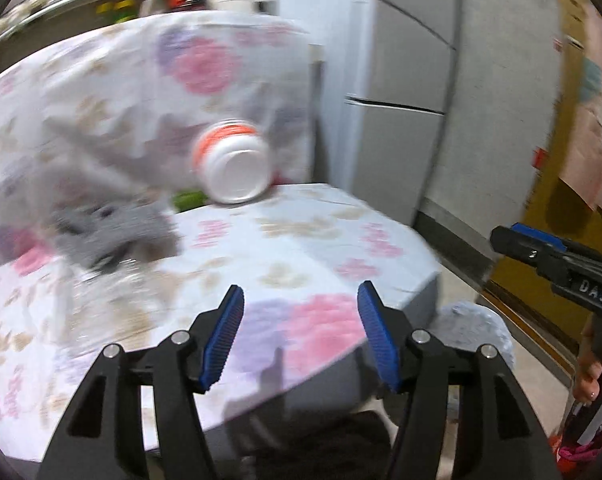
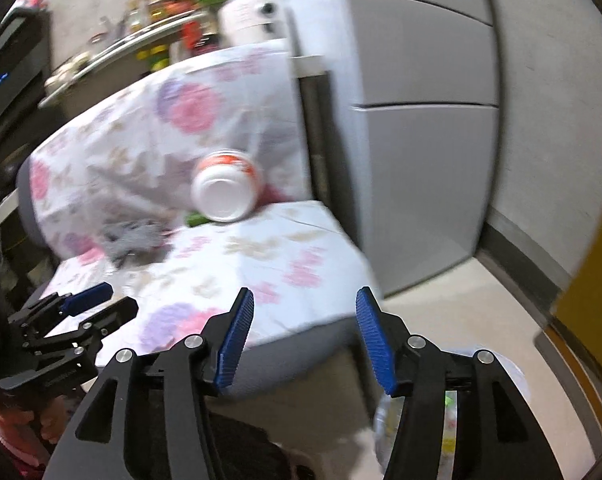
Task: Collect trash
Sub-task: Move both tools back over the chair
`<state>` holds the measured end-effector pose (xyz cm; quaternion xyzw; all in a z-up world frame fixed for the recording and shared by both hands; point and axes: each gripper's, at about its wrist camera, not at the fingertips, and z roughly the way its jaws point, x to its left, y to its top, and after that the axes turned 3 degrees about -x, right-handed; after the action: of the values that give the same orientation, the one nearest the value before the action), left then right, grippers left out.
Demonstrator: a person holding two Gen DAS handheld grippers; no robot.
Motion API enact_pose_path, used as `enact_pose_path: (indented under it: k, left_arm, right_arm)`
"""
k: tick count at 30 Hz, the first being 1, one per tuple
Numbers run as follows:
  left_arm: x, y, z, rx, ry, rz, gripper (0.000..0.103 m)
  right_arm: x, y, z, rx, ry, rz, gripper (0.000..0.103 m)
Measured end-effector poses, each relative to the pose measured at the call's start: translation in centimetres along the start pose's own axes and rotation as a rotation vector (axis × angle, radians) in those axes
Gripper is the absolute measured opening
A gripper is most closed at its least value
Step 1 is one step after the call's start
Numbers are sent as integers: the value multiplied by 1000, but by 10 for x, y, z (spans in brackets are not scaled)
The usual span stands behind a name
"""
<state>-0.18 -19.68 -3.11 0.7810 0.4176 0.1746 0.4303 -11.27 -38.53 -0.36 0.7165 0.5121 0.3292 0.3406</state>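
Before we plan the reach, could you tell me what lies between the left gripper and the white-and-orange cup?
Only bare floral cover lies between the left gripper and the cup, seen in the left wrist view.

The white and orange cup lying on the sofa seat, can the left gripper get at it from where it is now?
Probably yes. The left gripper is open and empty, and only bare floral sofa cover lies between it and the cup. The grey cloth sits off to the side.

Each claw is black plastic: the left claw (image 1: 301, 332) and right claw (image 2: 305, 336) carry ribbed blue pads (image 1: 223, 338) and round silver screws (image 1: 180, 336). White letters "DAS" mark the right claw at right. A pink sleeve (image 2: 5, 436) shows lower left.
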Motion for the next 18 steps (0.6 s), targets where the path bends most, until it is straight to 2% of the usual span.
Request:
enact_pose_path:
  k: [3, 6, 12, 18]
  left_arm:
    - [36, 2, -9, -9, 63, -54, 65]
    - [73, 5, -14, -11, 134, -98, 66]
    - [137, 21, -8, 2, 221, -197, 66]
    - [168, 39, 8, 10, 258, -219, 66]
  right_arm:
    - [28, 13, 15, 1, 49, -44, 67]
    - [54, 22, 31, 9, 93, -91, 68]
    - [87, 40, 65, 18, 143, -144, 69]
    - [100, 71, 113, 8, 143, -191, 69]
